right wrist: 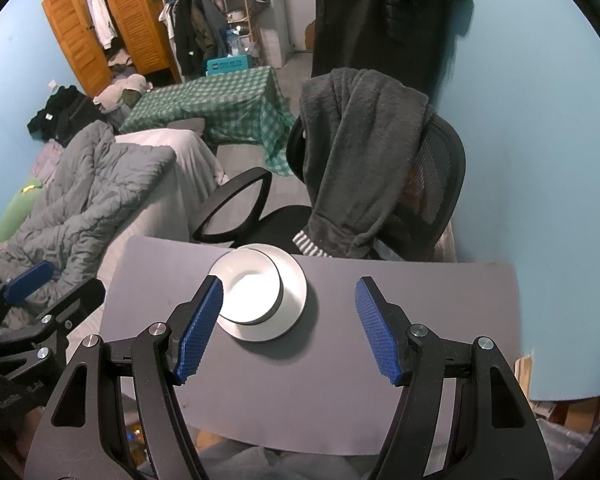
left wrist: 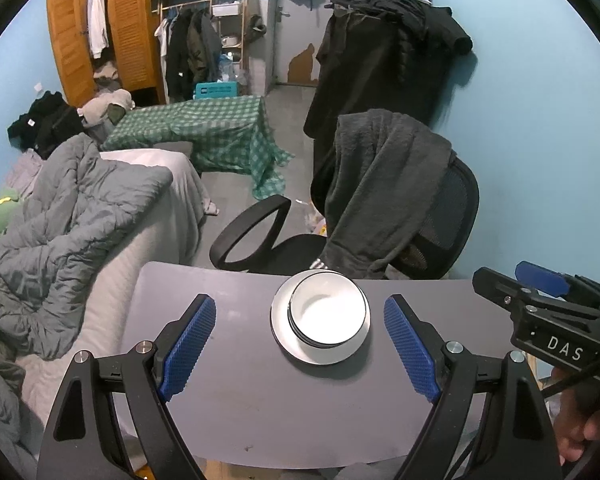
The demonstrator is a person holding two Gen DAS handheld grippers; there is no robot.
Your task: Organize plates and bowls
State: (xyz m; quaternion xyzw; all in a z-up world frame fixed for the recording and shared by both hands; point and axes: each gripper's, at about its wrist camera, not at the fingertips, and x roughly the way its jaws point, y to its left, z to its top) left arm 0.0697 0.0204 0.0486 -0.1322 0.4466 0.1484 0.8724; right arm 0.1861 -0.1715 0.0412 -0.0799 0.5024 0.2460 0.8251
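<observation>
One white plate (left wrist: pixel 290 342) is seen on the grey bench (left wrist: pixel 240 400), with stacked bowls (left wrist: pixel 328 312) set on it. Two grippers, left gripper (left wrist: pixel 300 350) and right gripper (right wrist: pixel 288 326), are held with fingers spread wide and nothing gripped.

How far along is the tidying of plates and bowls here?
Done: the white bowl sits stacked on the white plate on the grey table. In hand: nothing; the left gripper and right gripper are open and empty. Left: no other dishes visible.

glossy white bowl (left wrist: pixel 327 314), matt grey table (left wrist: pixel 240 392)
</observation>
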